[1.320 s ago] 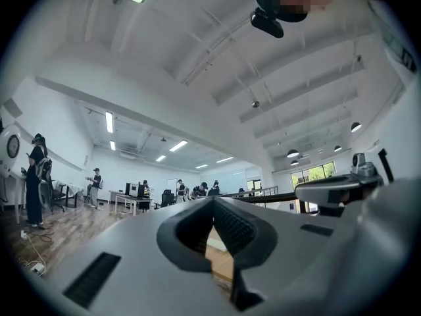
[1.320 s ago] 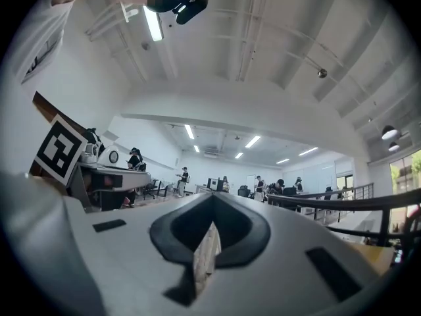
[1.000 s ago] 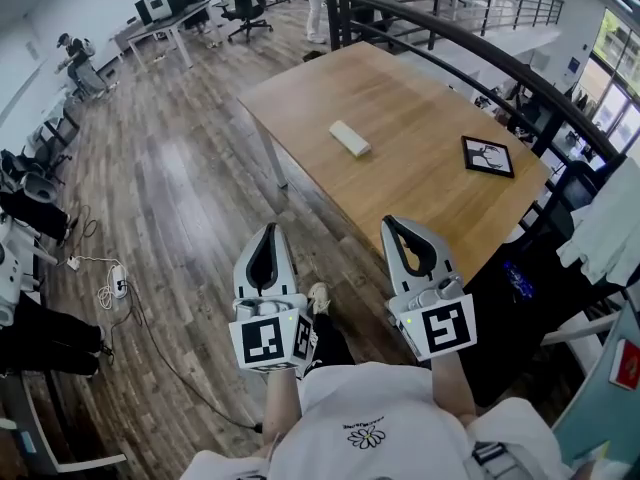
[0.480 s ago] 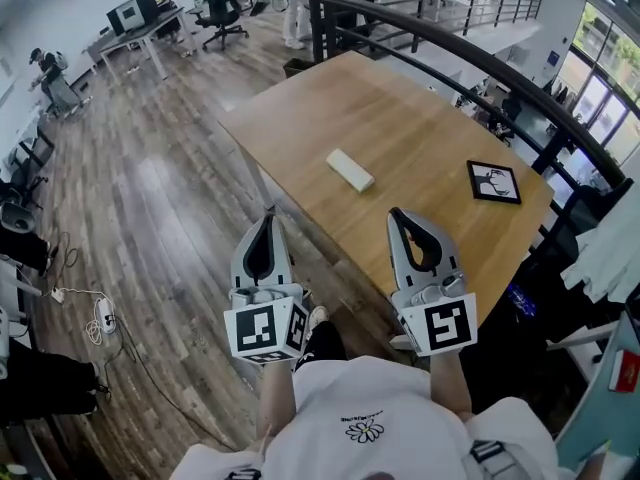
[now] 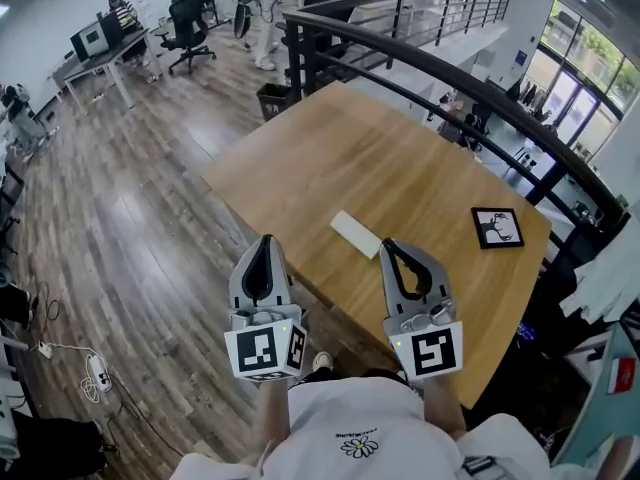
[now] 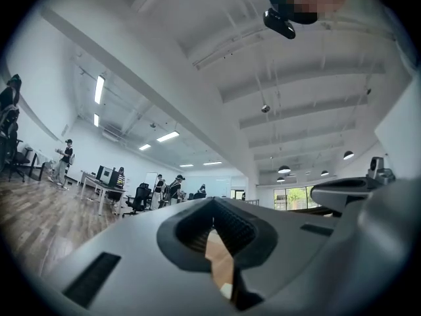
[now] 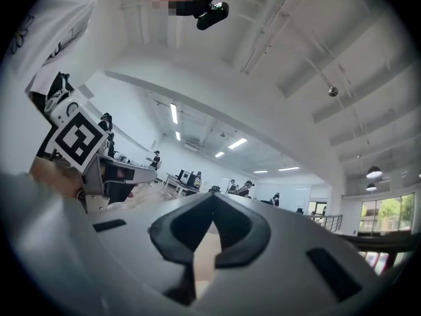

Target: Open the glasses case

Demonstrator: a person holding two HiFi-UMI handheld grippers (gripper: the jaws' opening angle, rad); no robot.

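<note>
Glasses case point(image 5: 356, 234) on table point(image 5: 400, 158), beside right gripper point(image 5: 386, 245)

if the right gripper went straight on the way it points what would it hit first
Likely nothing: the right gripper seems aimed over the table, beside the glasses case; depth is unclear.

My right gripper point(image 5: 390, 248) hides part of the table point(image 5: 330, 158) edge. The drawing in the picture frame point(image 5: 497, 227) is too small to tell. My gripper views show just a thin strip of table.
</note>
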